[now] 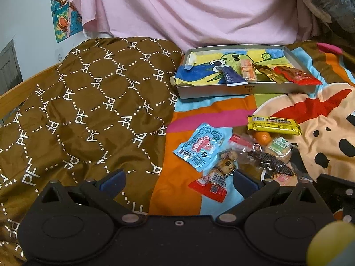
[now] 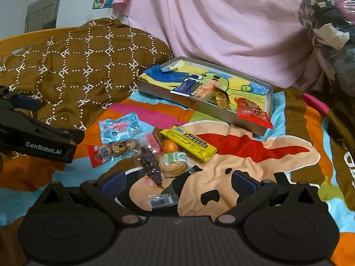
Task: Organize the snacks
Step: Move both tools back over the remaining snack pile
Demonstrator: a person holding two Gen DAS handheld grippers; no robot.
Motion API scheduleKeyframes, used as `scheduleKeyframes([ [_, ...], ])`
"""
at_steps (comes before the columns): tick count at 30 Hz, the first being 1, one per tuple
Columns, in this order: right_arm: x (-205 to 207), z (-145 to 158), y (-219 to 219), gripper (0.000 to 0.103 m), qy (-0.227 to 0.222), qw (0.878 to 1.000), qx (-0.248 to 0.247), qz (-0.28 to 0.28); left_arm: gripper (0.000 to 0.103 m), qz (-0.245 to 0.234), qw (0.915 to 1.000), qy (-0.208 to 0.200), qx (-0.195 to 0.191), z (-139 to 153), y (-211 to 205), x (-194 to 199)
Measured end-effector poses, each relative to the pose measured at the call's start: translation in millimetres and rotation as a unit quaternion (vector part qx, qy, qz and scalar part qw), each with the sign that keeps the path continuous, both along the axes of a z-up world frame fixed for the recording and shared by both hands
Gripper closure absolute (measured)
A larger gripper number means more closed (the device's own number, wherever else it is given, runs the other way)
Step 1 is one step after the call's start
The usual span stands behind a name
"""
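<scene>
A shallow grey box [image 1: 248,89] [image 2: 199,105] lined with a cartoon drawing lies at the back of the bed. It holds a blue sachet [image 1: 229,76], an orange pack [image 1: 248,72], a gold wrapper [image 1: 266,72] and a red packet [image 1: 295,75] [image 2: 253,112]. Loose snacks lie in front: a light-blue pouch [image 1: 202,146] [image 2: 121,127], a yellow bar [image 1: 274,125] [image 2: 190,143], a small orange [image 1: 261,137] [image 2: 170,145], a cookie pack [image 1: 221,173] [image 2: 111,150], a dark wafer pack [image 2: 152,166] and round biscuits [image 2: 173,166]. My left gripper [image 1: 178,182] is open just short of the cookie pack. My right gripper [image 2: 178,182] is open near the wafer pack.
A brown "PF" quilt [image 1: 88,110] is heaped on the left. A colourful cartoon sheet [image 2: 255,150] covers the bed. Pink cloth [image 1: 188,6] hangs behind the box, and a bundle of bags [image 2: 328,22] sits at the far right. The left gripper's body [image 2: 40,137] shows at the right view's left edge.
</scene>
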State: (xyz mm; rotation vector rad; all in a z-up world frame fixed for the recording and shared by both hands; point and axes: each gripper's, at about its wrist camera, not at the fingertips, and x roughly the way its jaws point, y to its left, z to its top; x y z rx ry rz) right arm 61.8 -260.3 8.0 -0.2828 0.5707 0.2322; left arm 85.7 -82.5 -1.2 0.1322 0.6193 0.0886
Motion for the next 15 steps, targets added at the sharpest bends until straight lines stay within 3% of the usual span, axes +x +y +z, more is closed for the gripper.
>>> scheduleKeyframes([
  [5,-7.8,0.1,-4.6,0.0,-0.005,1.0,-0.017,0.02,0.001,-0.004,0.9999,0.009,-0.001,-3.2,5.2,3.6],
  [15,-9.9,5.9,-19.6,0.0,0.006,0.998,0.025,0.051,0.001,-0.027,0.9986,0.033,-0.031,-13.7,15.2,17.8],
])
